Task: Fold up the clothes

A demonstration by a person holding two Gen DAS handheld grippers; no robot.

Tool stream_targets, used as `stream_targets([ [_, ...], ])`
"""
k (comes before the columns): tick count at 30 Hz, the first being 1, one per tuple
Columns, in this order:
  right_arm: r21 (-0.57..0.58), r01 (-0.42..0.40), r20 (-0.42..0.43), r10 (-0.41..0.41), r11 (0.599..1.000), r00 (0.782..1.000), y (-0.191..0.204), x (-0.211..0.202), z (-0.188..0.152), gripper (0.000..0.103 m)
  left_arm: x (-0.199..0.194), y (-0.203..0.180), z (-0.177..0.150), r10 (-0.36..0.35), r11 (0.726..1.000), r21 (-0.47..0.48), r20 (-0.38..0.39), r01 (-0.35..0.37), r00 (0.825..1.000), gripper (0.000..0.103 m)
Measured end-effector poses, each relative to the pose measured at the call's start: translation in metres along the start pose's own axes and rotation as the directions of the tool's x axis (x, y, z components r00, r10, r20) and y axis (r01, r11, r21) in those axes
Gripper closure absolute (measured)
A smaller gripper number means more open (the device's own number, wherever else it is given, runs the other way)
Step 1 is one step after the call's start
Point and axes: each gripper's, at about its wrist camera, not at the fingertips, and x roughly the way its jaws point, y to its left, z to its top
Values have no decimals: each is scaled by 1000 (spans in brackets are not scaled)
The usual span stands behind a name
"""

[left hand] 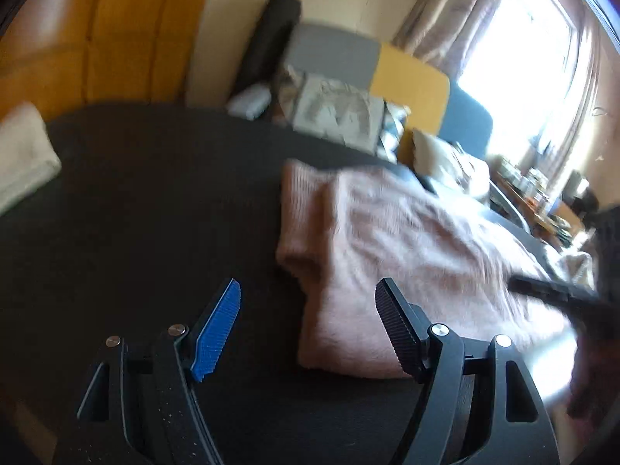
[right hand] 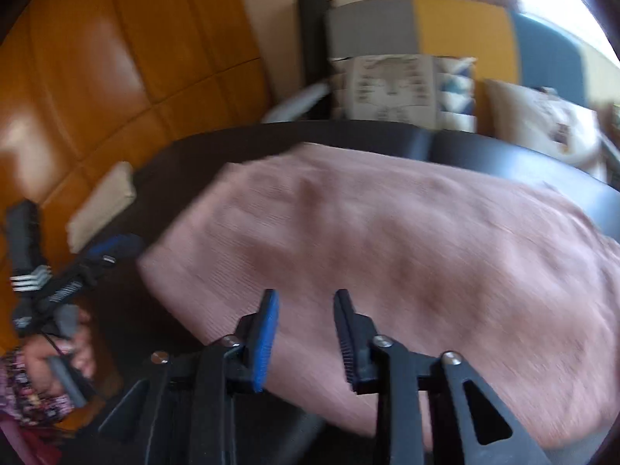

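Note:
A pink knitted sweater (left hand: 407, 240) lies partly folded on the dark round table (left hand: 155, 201). In the left wrist view my left gripper (left hand: 308, 290) hovers open over the table, just left of the sweater's near corner, nothing between its fingers. The right gripper shows there as a dark blur (left hand: 558, 294) over the sweater's right side. In the right wrist view the sweater (right hand: 387, 240) fills the middle, and my right gripper (right hand: 306, 298) hangs open above its near edge, holding nothing. The left gripper (right hand: 108, 252) appears at far left, held by a hand (right hand: 66, 352).
A folded cream cloth (left hand: 23, 155) rests at the table's left edge, also visible in the right wrist view (right hand: 102, 205). Behind are an orange leather sofa (right hand: 116, 58), a grey-yellow-blue bench with cushions (left hand: 337, 112), a cluttered side table (left hand: 542, 193) and a bright window (left hand: 534, 58).

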Motion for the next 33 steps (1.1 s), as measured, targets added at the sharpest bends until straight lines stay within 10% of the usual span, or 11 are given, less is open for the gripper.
stream_targets([
  [11, -128, -47, -75, 37, 991, 996, 53, 61, 70, 78, 44, 6, 2, -165, 978, 99, -165, 183, 972, 32],
  [17, -117, -34, -123, 20, 993, 992, 59, 89, 84, 78, 50, 9, -2, -230, 970, 40, -187, 241, 955, 84],
  [33, -143, 9, -193, -37, 990, 981, 63, 134, 86, 79, 30, 4, -19, -187, 961, 157, -246, 230, 951, 89],
])
